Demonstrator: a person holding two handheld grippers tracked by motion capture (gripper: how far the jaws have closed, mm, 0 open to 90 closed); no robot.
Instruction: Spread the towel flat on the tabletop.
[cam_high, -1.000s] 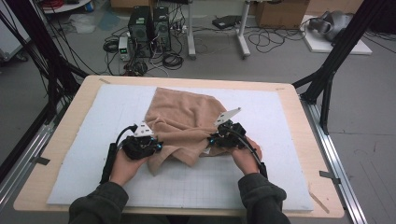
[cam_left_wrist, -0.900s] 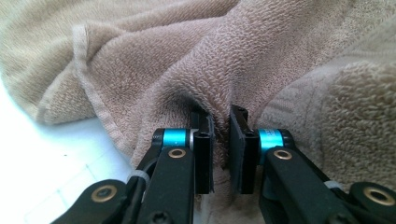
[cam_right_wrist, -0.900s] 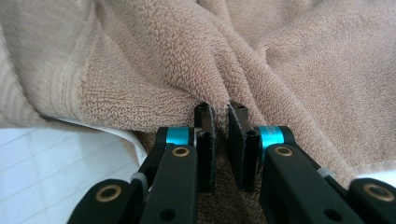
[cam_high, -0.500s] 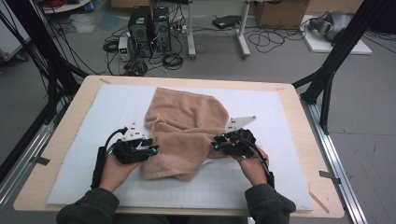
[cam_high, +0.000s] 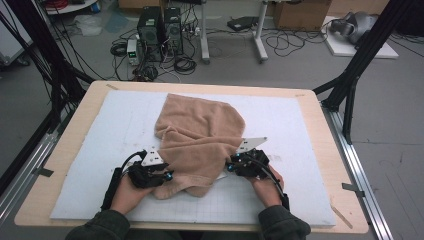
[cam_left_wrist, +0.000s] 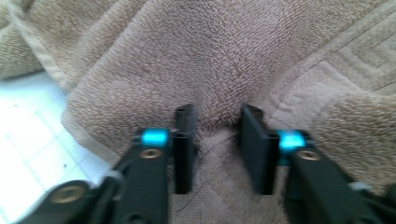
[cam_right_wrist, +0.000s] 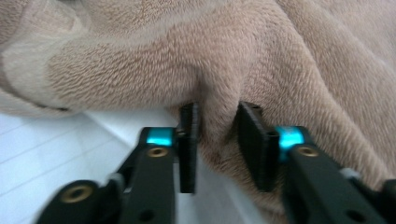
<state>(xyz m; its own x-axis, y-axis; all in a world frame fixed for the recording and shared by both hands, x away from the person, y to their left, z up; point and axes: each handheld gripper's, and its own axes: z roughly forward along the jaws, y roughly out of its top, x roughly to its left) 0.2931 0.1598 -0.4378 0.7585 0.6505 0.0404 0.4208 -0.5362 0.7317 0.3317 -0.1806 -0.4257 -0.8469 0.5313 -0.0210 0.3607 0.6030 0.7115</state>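
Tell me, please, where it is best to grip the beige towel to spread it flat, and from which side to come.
Grip the towel at its near folded edge, one gripper at each end, coming in low from the person's side. The left gripper and right gripper already pinch bunched cloth there, probably a good hold: the edge is thick and lifts off the white mat.

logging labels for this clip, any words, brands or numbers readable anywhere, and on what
None can be read.
The beige towel carries a woven geometric border pattern, seen in the left gripper view, but no lettering.
The white mat on the table has faint grid lines and no numbers.
The computer towers on the floor beyond the table are too small and blurred to show any brand.
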